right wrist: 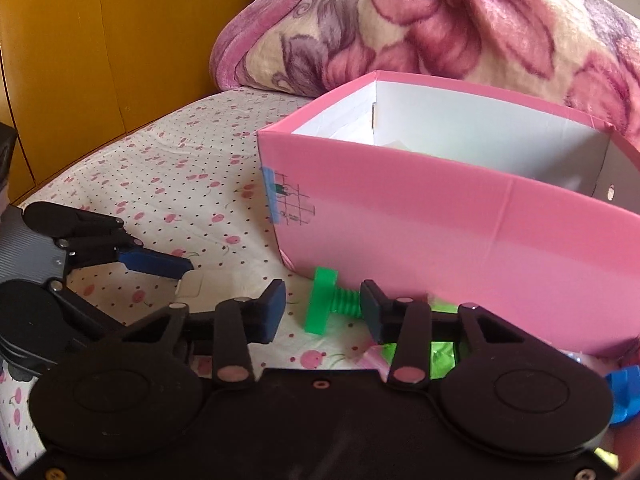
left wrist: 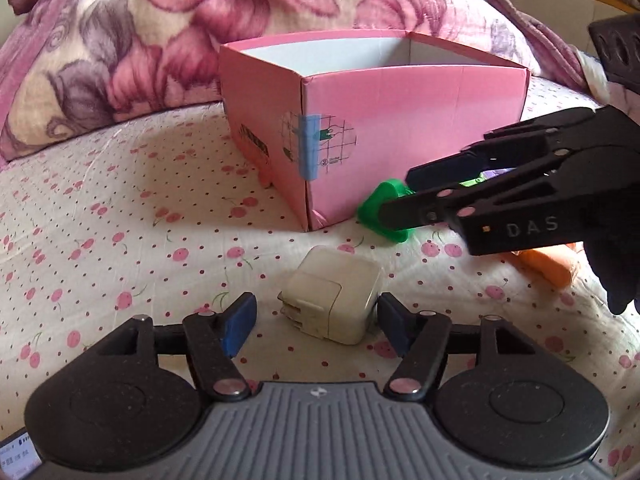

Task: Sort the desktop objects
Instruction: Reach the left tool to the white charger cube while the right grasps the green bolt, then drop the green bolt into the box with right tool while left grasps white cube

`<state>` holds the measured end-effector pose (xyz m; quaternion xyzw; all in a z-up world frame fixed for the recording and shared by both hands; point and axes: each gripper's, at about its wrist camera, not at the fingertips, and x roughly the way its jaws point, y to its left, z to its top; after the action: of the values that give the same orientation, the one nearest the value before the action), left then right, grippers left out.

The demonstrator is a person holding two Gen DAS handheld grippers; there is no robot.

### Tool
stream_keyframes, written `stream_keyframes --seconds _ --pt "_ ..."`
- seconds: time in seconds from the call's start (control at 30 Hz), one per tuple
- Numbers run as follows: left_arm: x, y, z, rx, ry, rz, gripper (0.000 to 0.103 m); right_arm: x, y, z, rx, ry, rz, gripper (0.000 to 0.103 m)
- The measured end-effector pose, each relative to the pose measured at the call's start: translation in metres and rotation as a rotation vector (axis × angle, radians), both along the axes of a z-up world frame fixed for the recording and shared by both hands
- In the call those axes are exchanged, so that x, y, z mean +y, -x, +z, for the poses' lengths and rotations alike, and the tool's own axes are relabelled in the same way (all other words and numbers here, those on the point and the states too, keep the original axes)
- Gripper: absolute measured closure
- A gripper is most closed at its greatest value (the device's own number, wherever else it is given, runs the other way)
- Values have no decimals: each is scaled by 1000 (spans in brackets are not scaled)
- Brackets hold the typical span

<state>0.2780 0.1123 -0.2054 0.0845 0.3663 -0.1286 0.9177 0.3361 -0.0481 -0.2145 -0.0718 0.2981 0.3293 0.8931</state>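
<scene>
Charger [left wrist: 334, 300] between spread left jaws

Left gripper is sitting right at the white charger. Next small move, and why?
Probably close the left gripper on the white charger. It is open, and the charger already lies between its blue pads on the cherry-print sheet, so no further advance seems needed. The pink box stands open just beyond for the drop. The right gripper, also open, is busy straddling the green bolt.

I'm working in a bedroom at home: a cherry-print bedsheet [left wrist: 120, 208] underfoot, a plush floral blanket [left wrist: 160, 40] heaped at twelve o'clock, yellow wooden headboard [right wrist: 100, 60] at ten o'clock.
</scene>
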Motion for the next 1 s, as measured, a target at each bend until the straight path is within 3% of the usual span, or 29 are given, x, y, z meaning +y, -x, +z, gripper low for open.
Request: stream_keyframes --seconds 0.17,0.23,0.27,0.33,0.57,0.73,1.0 --pt "-6 -2 -2 -20 -12 -4 37 10 -4 -6 -7 25 -10 63" --pt "-7 -3 -1 -16 -8 -1 38 11 -7 -6 -1 21 -27 84" --pt "-6 -3 -1 -12 4 0 49 10 -7 -4 4 14 -28 86" --pt "-5 -3 2 2 28 3 50 7 -6 -1 12 3 -24 92" --pt "1 -4 11 46 78 56 51 -9 9 26 -5 -26 -1 93" --pt "-2 -2 20 50 157 93 51 -23 19 47 -19 -61 8 93" --pt "-37 -3 31 15 106 65 51 -46 32 82 -45 -122 13 93"
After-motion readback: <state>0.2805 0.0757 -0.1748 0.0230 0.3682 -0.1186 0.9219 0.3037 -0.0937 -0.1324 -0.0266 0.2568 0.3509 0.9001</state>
